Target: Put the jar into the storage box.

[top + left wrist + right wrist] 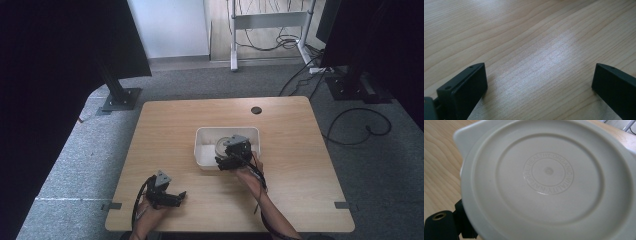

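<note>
Round off-white plastic lid (pixel 549 185), seen close in the right gripper view, bearing a raised ring of lettering at its centre; it sits against the right tongs (pixel 231 159), one black jaw showing at its lower left edge. Whether these tongs grasp the lid or merely rest against it cannot be told. Behind the lid, a corner of the white rectangular plastic tub (pixel 465 135) appears over the light wood-grain surface (pixel 439 170).

In the high view the right tongs, held by the person's right hand (pixel 250 176), reach over the near wall of the tub (pixel 202 150), which stands near the middle of the surface (pixel 165 125); the round lid (pixel 221 145) lies inside it, partly covered by the tongs.

The left tongs (pixel 176 197), held by the left hand (pixel 150 212), lie low near the front edge of the surface, well apart from the tub. In the left gripper view the left tongs (pixel 539 82) are released, jaws spread wide over bare wood (pixel 529 37).
</note>
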`<action>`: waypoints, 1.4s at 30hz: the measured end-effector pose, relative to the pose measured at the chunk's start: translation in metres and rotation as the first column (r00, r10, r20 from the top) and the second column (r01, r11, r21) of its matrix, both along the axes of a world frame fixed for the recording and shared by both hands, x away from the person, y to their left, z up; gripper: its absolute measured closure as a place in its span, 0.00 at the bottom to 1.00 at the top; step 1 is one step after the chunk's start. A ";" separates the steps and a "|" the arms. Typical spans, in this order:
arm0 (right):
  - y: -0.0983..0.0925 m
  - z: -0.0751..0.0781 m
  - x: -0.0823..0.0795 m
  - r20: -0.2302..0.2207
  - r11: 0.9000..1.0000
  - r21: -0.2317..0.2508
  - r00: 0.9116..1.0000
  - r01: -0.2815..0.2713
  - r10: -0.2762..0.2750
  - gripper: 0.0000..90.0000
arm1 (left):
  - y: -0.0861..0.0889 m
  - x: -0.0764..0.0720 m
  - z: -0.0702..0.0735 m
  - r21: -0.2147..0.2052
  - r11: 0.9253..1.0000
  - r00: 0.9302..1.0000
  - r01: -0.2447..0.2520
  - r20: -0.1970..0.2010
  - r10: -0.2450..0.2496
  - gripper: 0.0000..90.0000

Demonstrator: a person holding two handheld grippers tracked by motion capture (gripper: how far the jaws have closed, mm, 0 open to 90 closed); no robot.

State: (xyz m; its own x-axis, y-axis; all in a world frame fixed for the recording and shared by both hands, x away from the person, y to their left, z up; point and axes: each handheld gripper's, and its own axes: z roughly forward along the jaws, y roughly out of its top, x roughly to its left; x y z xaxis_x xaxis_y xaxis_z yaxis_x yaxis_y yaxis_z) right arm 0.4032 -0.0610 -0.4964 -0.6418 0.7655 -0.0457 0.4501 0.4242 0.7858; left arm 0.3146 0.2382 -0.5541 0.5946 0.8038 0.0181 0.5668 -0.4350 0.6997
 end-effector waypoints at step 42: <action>0.006 -0.025 0.024 -0.138 0.999 0.023 0.990 0.030 -0.027 0.04 | 0.000 0.000 0.000 0.000 1.000 1.000 0.003 0.000 -0.003 0.00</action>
State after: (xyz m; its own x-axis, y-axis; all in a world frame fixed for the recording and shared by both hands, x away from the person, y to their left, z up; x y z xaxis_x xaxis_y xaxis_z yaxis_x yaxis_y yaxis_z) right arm 0.4276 -0.0551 -0.5219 -0.6183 0.7836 0.0607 0.5664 0.3907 0.7257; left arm 0.3146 0.2384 -0.5541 0.5966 0.8023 0.0180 0.5654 -0.4362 0.7000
